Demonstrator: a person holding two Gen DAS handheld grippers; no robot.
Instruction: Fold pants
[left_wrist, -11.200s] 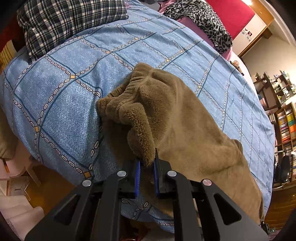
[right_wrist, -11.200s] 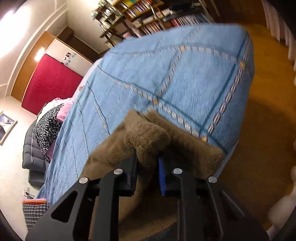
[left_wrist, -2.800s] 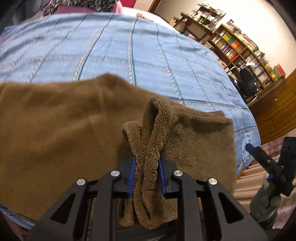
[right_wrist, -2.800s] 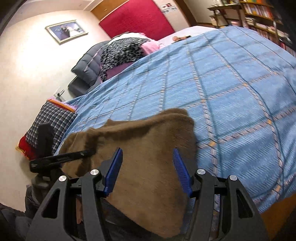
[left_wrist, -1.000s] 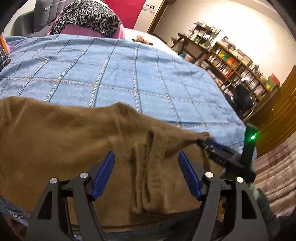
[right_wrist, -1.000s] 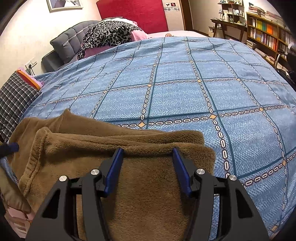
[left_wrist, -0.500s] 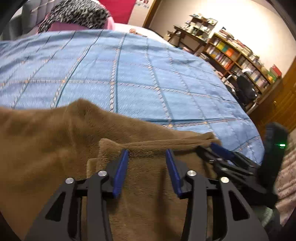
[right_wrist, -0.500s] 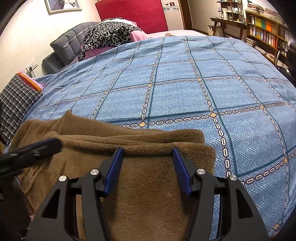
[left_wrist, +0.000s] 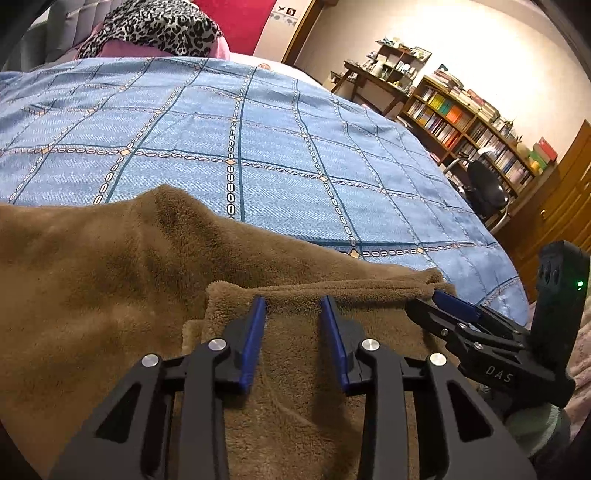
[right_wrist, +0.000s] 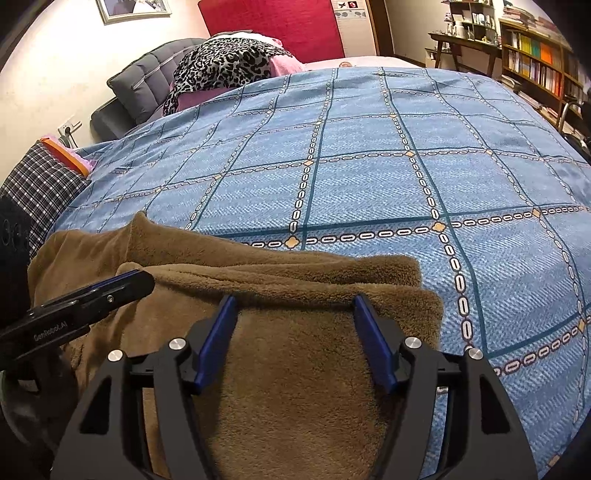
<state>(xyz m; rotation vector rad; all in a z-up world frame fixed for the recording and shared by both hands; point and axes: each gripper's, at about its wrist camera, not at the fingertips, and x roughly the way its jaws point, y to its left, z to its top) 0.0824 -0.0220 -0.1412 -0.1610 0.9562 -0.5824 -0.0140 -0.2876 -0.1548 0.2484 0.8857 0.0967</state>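
The brown fleece pants (left_wrist: 110, 277) lie folded over at the near edge of the bed, the upper layer's edge (left_wrist: 314, 286) running across just beyond my fingertips. My left gripper (left_wrist: 291, 301) sits low on that upper layer, its jaws closing, with flat fleece between the pads and no pinch visible. My right gripper (right_wrist: 293, 299) hovers over the right end of the pants (right_wrist: 295, 369), its jaws opening wide and holding nothing. Each gripper shows in the other's view: the right gripper (left_wrist: 443, 299) at the fold's right corner, the left gripper (right_wrist: 133, 280) at its left.
A blue chain-check bedspread (right_wrist: 369, 166) covers the bed beyond the pants. A leopard-print cloth (right_wrist: 221, 59) and grey cushions (right_wrist: 144, 85) lie at the head, a plaid pillow (right_wrist: 37, 184) at the left. Bookshelves (left_wrist: 461, 110) and an office chair (left_wrist: 484, 184) stand to the right.
My left gripper has come down onto the folded layer and its jaws have narrowed from wide. The raised ridge of fleece now lies flat. My right jaws have widened a little.
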